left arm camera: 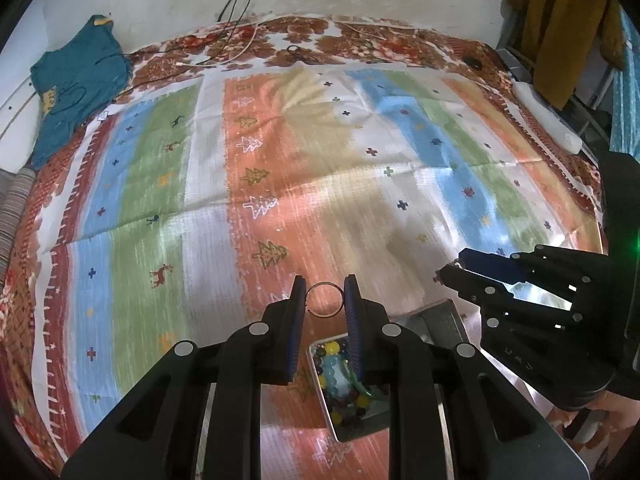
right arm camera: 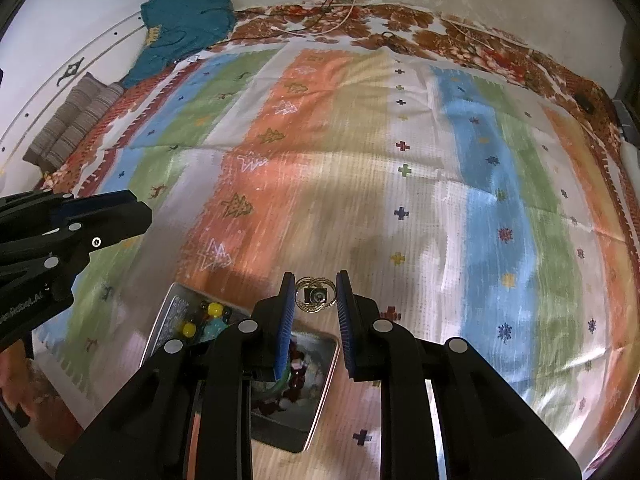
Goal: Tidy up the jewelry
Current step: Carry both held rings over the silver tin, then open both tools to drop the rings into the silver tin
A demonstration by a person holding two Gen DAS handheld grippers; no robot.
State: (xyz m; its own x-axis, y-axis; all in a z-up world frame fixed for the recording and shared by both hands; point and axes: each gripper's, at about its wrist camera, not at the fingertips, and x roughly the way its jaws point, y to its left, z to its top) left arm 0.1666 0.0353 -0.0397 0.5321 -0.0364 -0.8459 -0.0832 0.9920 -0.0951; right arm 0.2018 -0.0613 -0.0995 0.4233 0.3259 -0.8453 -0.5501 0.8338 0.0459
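Observation:
My left gripper (left arm camera: pixel 325 300) is shut on a thin silver ring (left arm camera: pixel 325 299), held between its blue-padded fingertips above the cloth. Below it lies an open metal tin (left arm camera: pixel 348 392) full of coloured beads. My right gripper (right arm camera: pixel 316 294) is shut on a bunch of thin gold bangles (right arm camera: pixel 316 295) with a dark centre piece. The same tin (right arm camera: pixel 320 368) lies under and left of the right fingers, beads showing at its left part. Each gripper shows in the other's view: the right gripper (left arm camera: pixel 452 270) and the left gripper (right arm camera: pixel 136 212).
A striped cloth (left arm camera: pixel 320 160) with tree and cross prints covers the bed. A teal garment (left arm camera: pixel 76 84) lies at the far left corner, cables (left arm camera: pixel 240 40) run along the far edge, and a white object (left arm camera: pixel 548 120) lies at the right edge.

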